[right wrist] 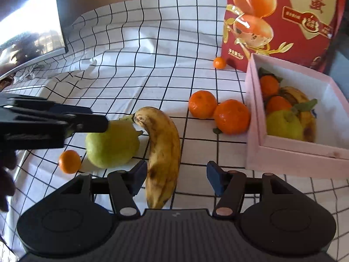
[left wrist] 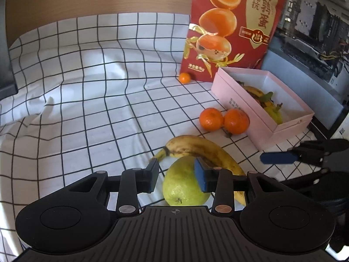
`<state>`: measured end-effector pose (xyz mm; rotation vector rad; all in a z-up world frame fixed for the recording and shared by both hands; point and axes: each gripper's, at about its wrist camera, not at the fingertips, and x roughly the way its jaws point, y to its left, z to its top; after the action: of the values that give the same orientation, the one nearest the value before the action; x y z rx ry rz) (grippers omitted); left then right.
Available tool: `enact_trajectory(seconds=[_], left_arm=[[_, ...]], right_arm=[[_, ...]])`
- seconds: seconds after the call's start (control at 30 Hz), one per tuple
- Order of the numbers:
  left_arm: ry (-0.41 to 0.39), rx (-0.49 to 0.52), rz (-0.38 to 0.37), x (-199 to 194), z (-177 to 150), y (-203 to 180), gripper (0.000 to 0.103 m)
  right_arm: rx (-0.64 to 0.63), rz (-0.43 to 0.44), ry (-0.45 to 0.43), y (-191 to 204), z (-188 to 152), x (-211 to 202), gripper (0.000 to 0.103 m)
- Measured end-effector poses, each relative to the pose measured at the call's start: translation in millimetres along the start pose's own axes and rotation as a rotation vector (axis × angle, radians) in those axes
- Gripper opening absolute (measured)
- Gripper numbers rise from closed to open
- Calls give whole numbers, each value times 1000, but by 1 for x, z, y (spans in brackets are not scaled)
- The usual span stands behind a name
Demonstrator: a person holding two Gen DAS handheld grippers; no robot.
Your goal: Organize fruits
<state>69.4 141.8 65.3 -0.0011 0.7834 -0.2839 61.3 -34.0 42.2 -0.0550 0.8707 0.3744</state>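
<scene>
1. On my far left, a dark monitor is standing at the edge of the table, which is wearing a white cloth with a black grid.
2. A small mandarin is lying just beside the green pear.
3. My left gripper is reaching around that pear with its jaws partly open: the right blue pad is lying against the pear's skin, the left pad is standing just clear, so I am not yet gripping it.
4. A spotted banana is lying right beside the pear, its stem end touching it.
5. My right gripper is hovering with jaws wide open and holding nothing; the banana's lower end is lying between them, nearer the left pad.
6. Two mandarins are sitting touching each other, just beside the pink box.
7. That box is already holding mandarins, a pear and a banana.
8. A tiny orange fruit is resting at the foot of a red carton standing behind the box.
</scene>
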Motion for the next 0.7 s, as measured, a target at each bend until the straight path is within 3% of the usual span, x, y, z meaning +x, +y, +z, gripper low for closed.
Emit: enact_trajectory(seconds=[0.17, 0.33, 0.43, 0.5, 0.57, 0.7], left_arm=[[14, -46, -50, -11, -14, 9, 45], [11, -98, -74, -19, -29, 13, 48], [9, -113, -58, -23, -36, 15, 48], [13, -125, -47, -27, -41, 18, 45], [21, -119, -21, -30, -45, 20, 42], [12, -134, -8, -42, -57, 24, 42]], right_arm=[[70, 47, -19, -4, 11, -8, 61], [220, 215, 24, -5, 26, 7, 60], [264, 270, 40, -2, 29, 20, 54], [281, 298, 49, 1, 31, 25, 51], [279, 354, 78, 8, 33, 27, 40], [202, 357, 73, 31, 37, 20, 40]])
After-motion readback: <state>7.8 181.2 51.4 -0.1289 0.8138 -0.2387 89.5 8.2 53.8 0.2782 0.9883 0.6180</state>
